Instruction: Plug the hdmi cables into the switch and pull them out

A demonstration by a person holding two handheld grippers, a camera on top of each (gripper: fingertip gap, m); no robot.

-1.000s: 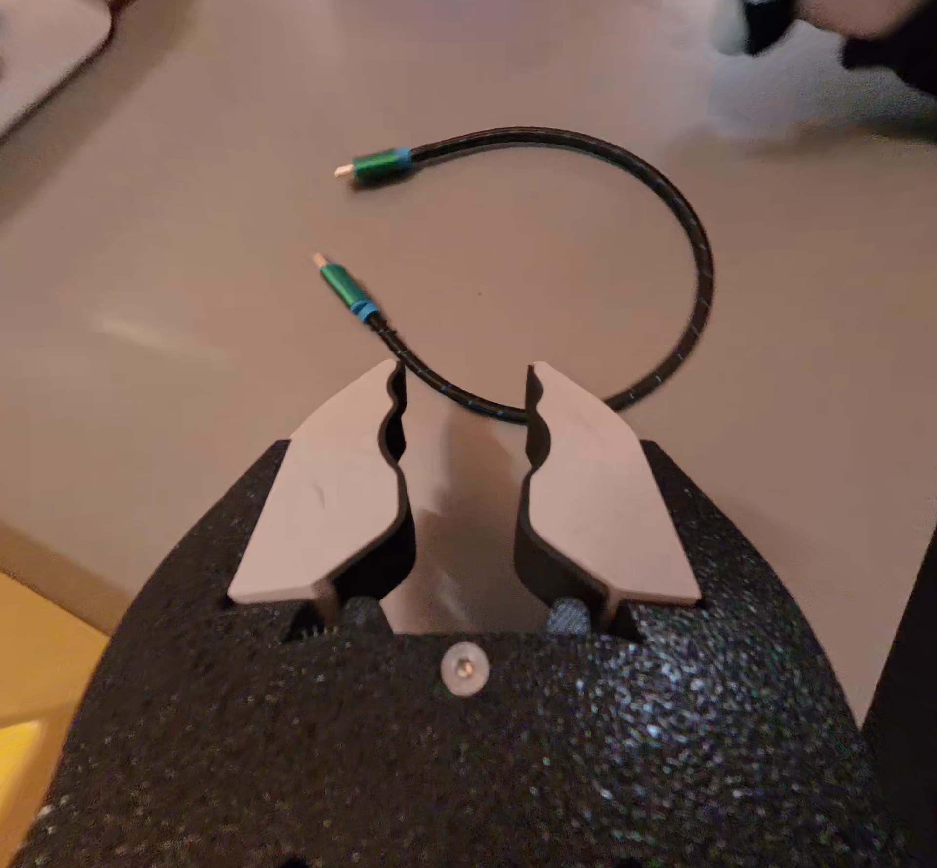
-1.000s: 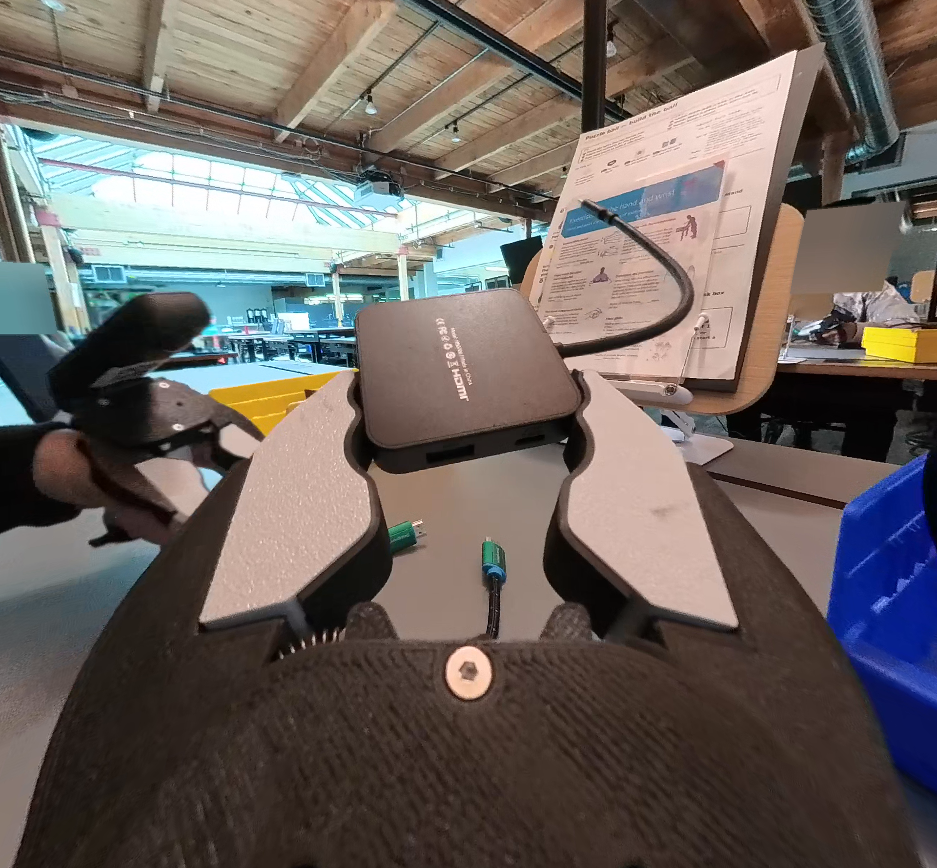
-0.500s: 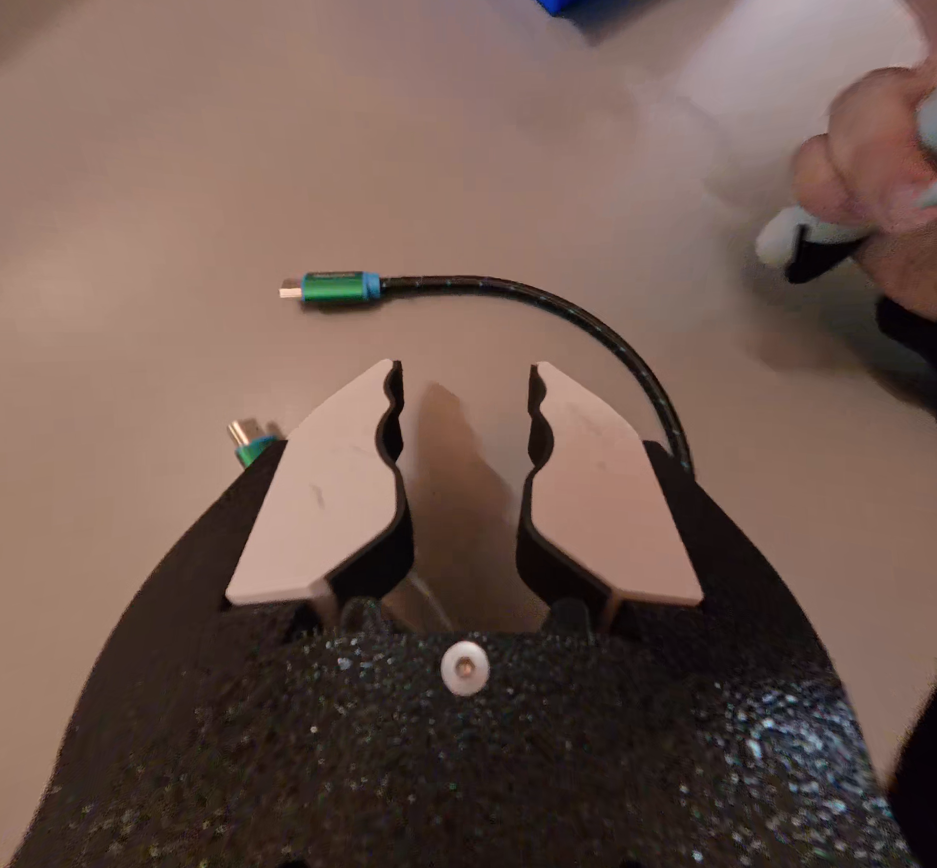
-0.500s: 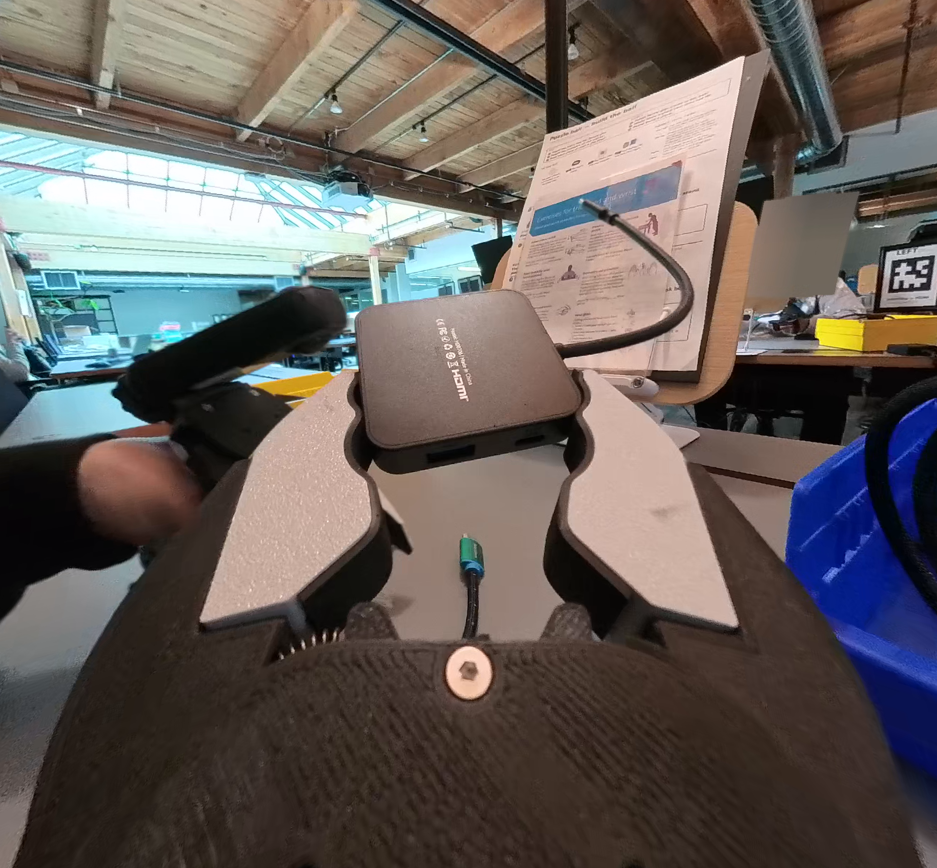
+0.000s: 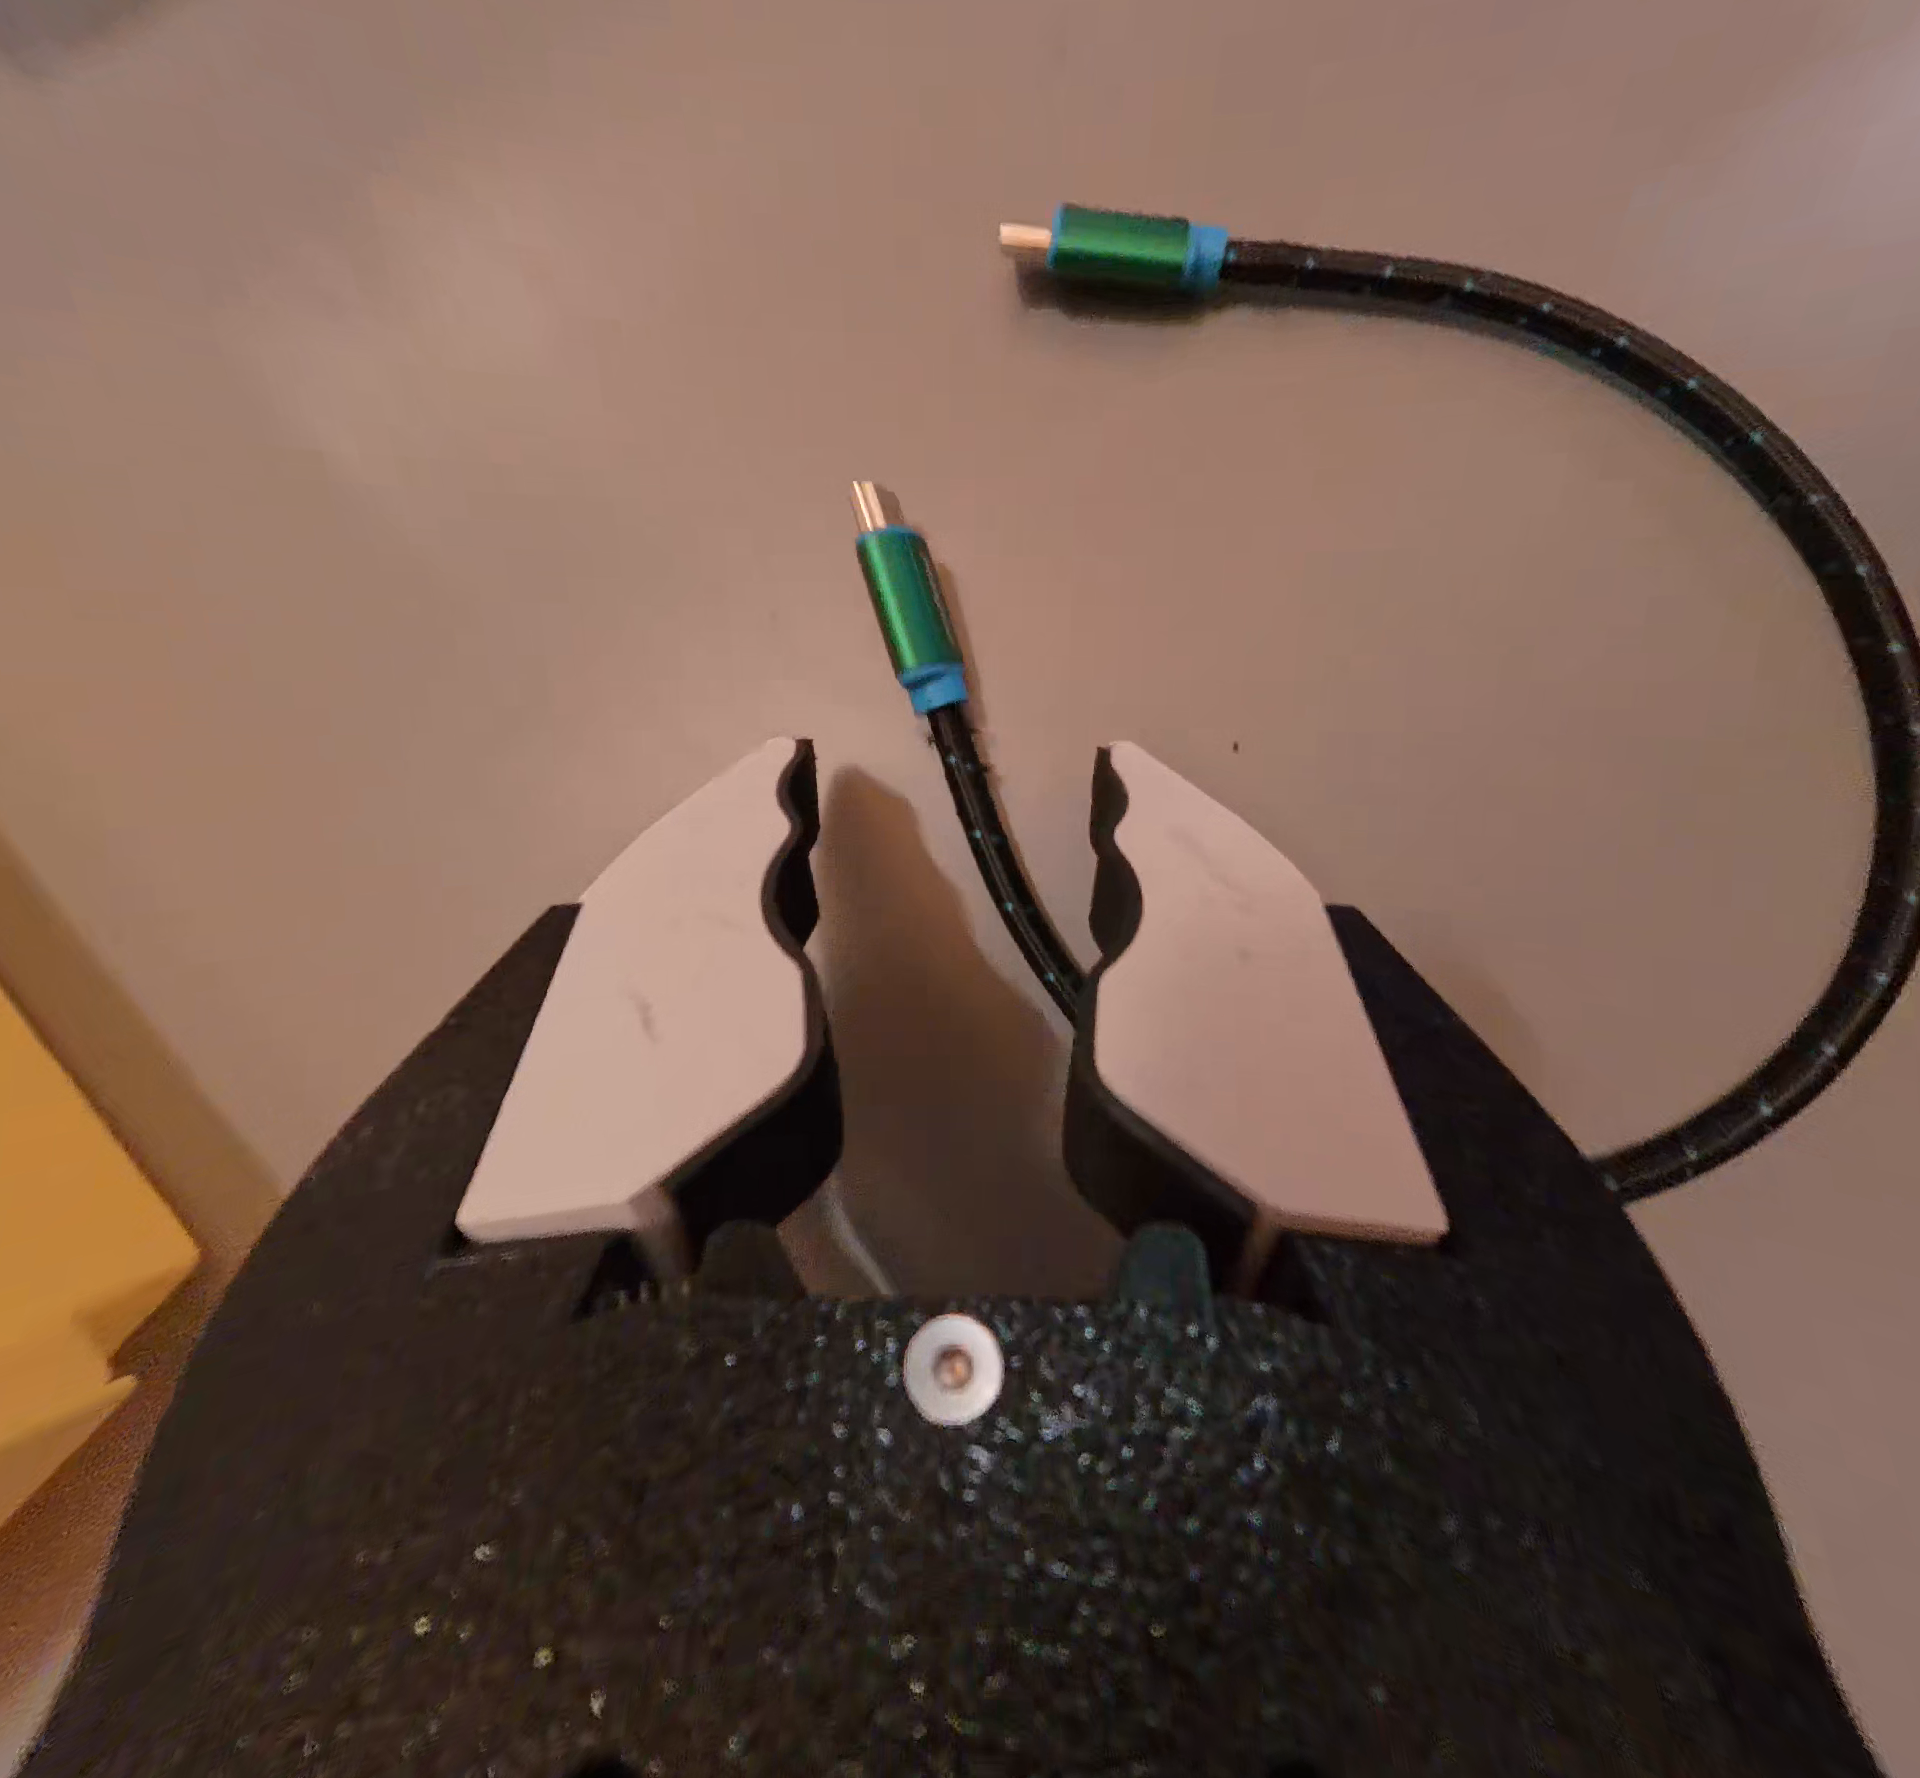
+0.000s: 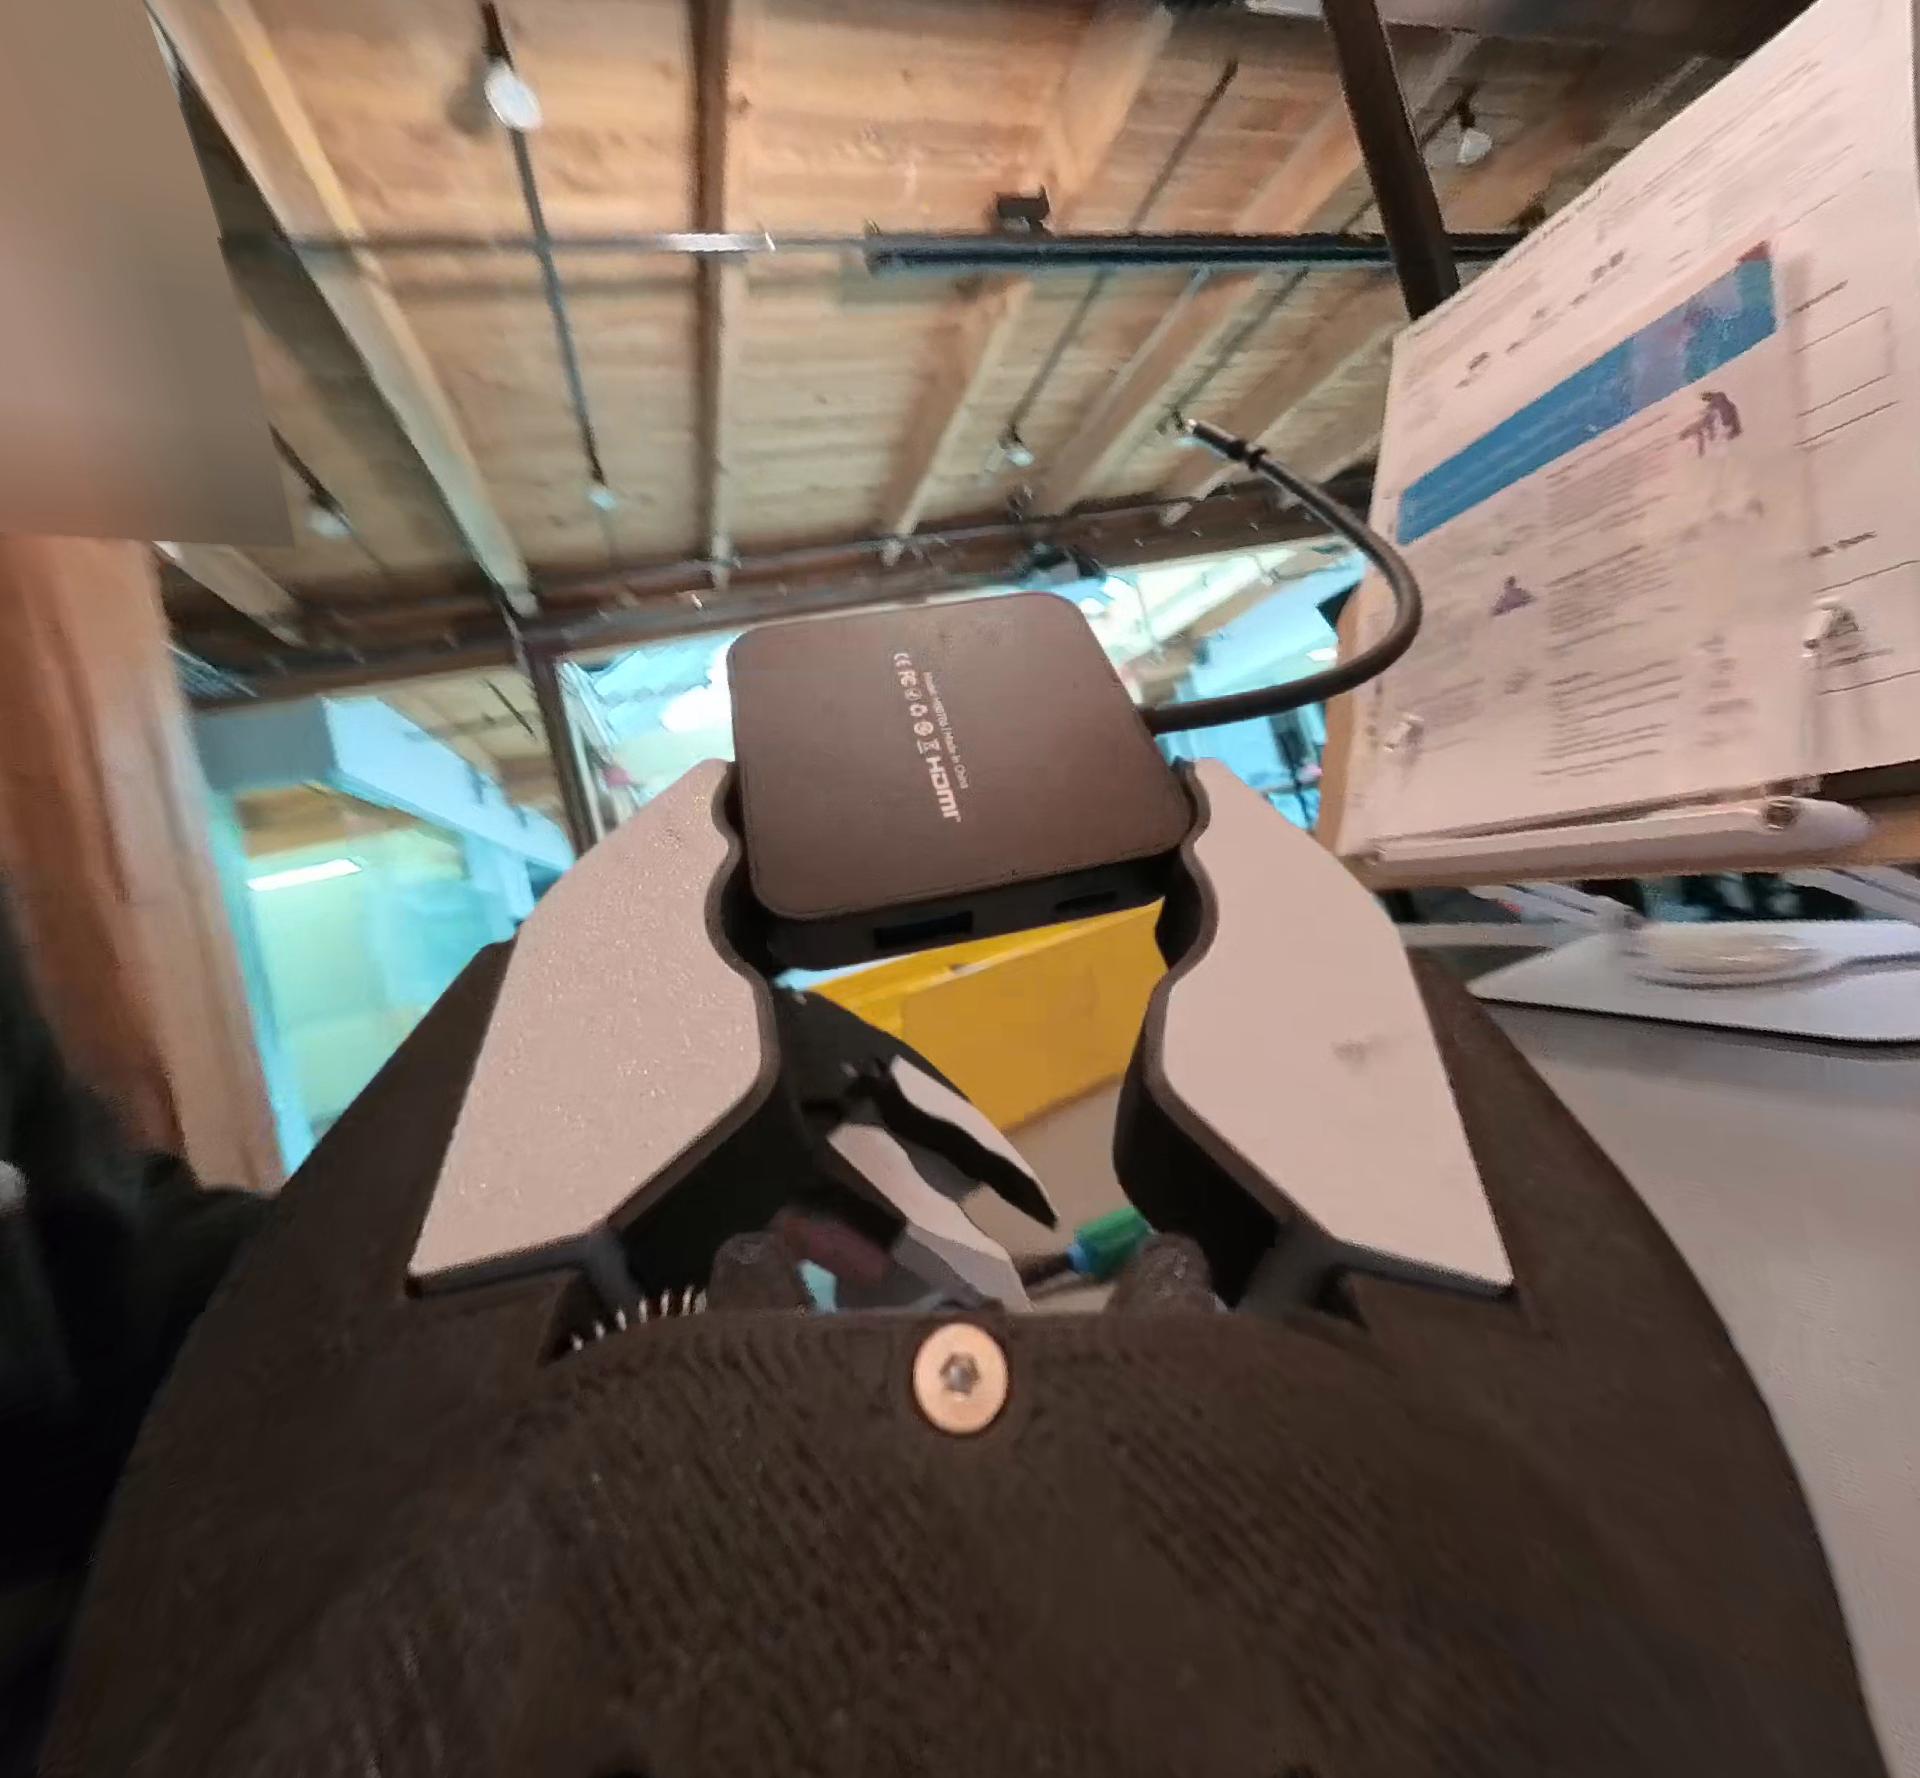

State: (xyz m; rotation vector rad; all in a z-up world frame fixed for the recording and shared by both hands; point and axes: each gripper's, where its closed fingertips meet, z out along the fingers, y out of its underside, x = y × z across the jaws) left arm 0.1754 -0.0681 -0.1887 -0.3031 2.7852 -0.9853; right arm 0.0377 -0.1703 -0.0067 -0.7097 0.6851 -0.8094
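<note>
A black braided HDMI cable (image 5: 1860, 689) lies curved on the grey table (image 5: 416, 378). Its near green plug (image 5: 912, 611) lies just ahead of my left gripper (image 5: 951, 757), which is open and empty, with the cable running between the fingers. The far green plug (image 5: 1122, 248) lies farther off to the right. My right gripper (image 6: 956, 783) is shut on the black switch (image 6: 935, 752) and holds it raised and tilted, ports facing me. Its short black lead (image 6: 1382, 627) sticks up to the right. Below the switch, the left gripper's fingers (image 6: 935, 1157) and a green plug (image 6: 1112, 1242) show.
A yellow bin (image 6: 997, 1011) stands behind the switch and shows at the left edge of the left wrist view (image 5: 62, 1209). A stand with printed sheets (image 6: 1662, 533) is at the right, its white base (image 6: 1714, 985) on the table.
My left gripper swung so the near plug now lies just ahead of its fingers. My right gripper tilted the switch upward and turned left; the blue bin left its view.
</note>
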